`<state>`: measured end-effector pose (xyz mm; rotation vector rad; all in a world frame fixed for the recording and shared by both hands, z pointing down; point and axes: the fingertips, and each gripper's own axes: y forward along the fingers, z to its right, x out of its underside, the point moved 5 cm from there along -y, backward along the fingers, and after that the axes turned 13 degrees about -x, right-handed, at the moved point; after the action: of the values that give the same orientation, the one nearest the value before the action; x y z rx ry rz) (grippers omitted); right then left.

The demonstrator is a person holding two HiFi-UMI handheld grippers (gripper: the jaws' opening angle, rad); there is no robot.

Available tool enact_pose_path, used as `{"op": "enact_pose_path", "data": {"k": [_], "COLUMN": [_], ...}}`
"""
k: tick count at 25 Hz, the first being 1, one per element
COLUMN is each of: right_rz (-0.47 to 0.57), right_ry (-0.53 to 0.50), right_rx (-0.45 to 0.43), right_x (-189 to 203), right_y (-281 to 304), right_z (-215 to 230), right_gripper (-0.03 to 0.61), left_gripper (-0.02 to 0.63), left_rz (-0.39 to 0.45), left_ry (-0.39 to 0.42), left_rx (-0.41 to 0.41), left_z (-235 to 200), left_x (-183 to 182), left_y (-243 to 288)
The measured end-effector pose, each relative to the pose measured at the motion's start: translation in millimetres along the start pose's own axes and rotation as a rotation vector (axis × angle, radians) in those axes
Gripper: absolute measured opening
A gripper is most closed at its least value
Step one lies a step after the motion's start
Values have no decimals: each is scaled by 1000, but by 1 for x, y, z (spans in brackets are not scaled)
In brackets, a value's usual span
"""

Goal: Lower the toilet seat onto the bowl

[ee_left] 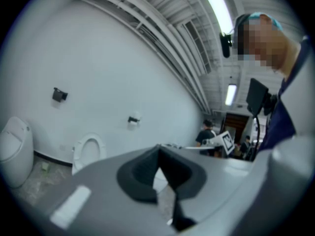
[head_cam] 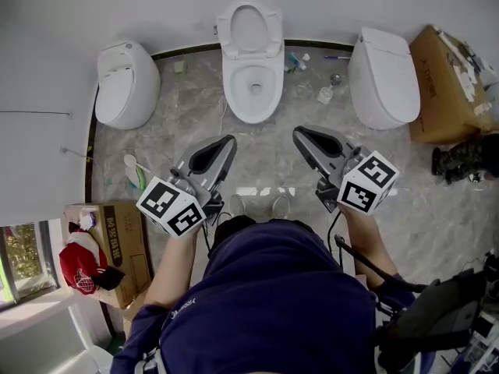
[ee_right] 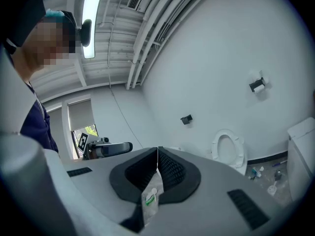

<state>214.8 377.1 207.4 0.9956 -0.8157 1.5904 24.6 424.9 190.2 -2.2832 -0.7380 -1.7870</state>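
Over a marbled floor [head_cam: 195,111], the left gripper [head_cam: 229,141] and right gripper [head_cam: 299,133] are held pressed together facing the raised toilet seat [head_cam: 250,26]; cardboard box [head_cam: 123,238] print is unreadable.

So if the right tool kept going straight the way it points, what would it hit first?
Probably the white wall, left of the middle toilet; nothing shows in between. The right tool aims just past its raised seat, though depth is unclear.

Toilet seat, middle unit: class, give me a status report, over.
Left tool and right tool shut, short of the toilet. Toilet seat upright, bowl uncovered. Small items on floor beside bowl, none on rim.
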Motion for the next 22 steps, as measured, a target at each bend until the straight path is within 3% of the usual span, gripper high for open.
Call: {"op": "enact_pose_path", "data": {"k": [14, 22], "right_rz": [-56, -83], "right_ry": [-21, -14], "right_rx": [-11, 37], "right_x": [-8, -16], "right_y": [8, 32], "right_z": [16, 58], "right_gripper": [6, 6], "left_gripper": [3, 3], "left_rz": [28, 20], "left_ry": [-33, -67], "left_rx": [2, 57], "left_z": [-13, -55], "left_x": [2, 1], "left_y": [19, 66]}}
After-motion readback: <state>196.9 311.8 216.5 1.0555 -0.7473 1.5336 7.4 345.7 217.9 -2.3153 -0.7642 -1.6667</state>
